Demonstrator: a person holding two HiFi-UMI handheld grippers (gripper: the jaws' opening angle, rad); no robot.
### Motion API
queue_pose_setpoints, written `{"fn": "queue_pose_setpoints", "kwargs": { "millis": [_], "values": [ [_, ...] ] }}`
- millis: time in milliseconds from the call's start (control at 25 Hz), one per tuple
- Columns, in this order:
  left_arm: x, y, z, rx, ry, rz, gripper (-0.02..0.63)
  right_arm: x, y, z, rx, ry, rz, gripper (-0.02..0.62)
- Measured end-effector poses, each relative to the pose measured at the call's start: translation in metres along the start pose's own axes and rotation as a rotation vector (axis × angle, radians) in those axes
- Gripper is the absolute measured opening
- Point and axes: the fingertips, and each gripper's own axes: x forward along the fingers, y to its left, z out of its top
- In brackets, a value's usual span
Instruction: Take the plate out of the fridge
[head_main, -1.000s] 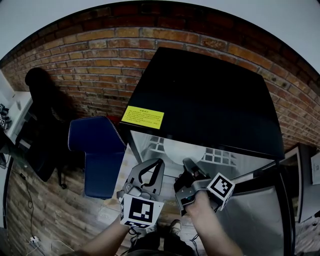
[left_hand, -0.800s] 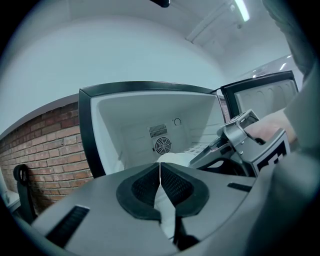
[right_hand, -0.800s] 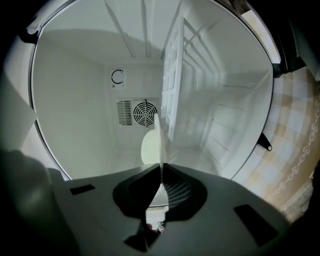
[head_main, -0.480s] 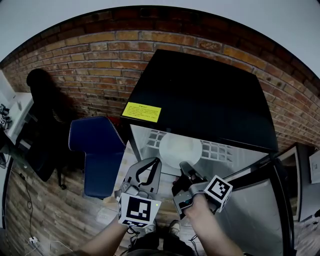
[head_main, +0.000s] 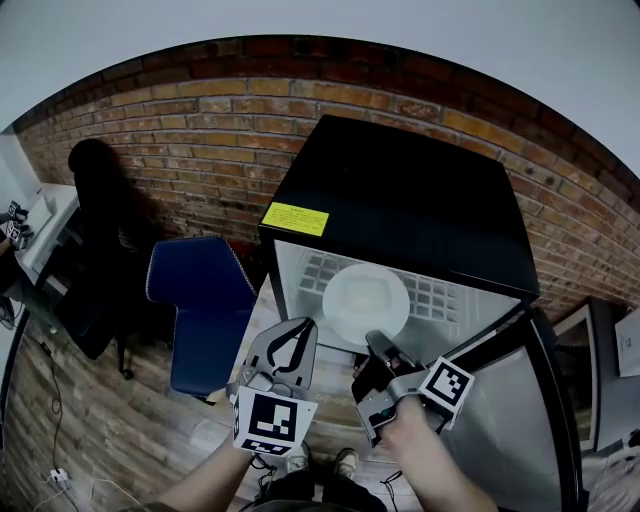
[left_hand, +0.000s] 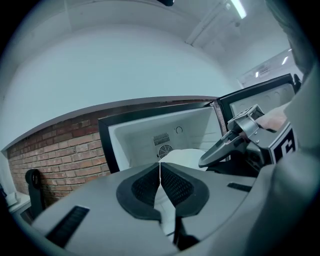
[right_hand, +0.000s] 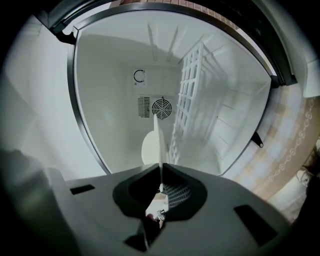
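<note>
Black fridge (head_main: 400, 200) stands against a brick wall (head_main: 200, 130), with a yellow label (head_main: 295, 218) at the front left corner of its top. Its door (head_main: 510, 400) is swung wide open to the right, grey inner face showing.

White plate (head_main: 366, 303) sits level at the fridge's open mouth, over the front of the wire shelf (head_main: 430, 295). Cannot tell whether it touches the shelf.

Right gripper (head_main: 378, 345): jaws pinched on the near rim of the plate. In its own view the plate runs edge-on as a thin white line straight out from between the dark pads. Beyond it are the white back wall and a round fan grille (right_hand: 161, 106). Its marker cube (head_main: 445, 385) faces up and right, with the hand (head_main: 410, 435) behind it.

Left gripper (head_main: 300, 328): jaws together, pads meeting along a hairline seam with nothing between them. It hangs just left of the right gripper and in front of the fridge's lower left corner, apart from the plate. Its own view looks past the closed tips at the plate and the other gripper. Its marker cube (head_main: 272, 422) is tilted toward the head camera.

Blue chair (head_main: 195, 300) stands on the wooden floor left of the fridge, near the wall.
</note>
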Motion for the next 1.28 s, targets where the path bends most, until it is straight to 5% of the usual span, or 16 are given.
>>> {"fn": "queue_pose_setpoints", "kwargs": {
  "millis": [1280],
  "values": [
    [-0.095, 0.048, 0.010, 0.042, 0.026, 0.237, 0.018, -0.013, 0.066, -0.094, -0.001, 0.260, 0.103, 0.034]
  ]
}}
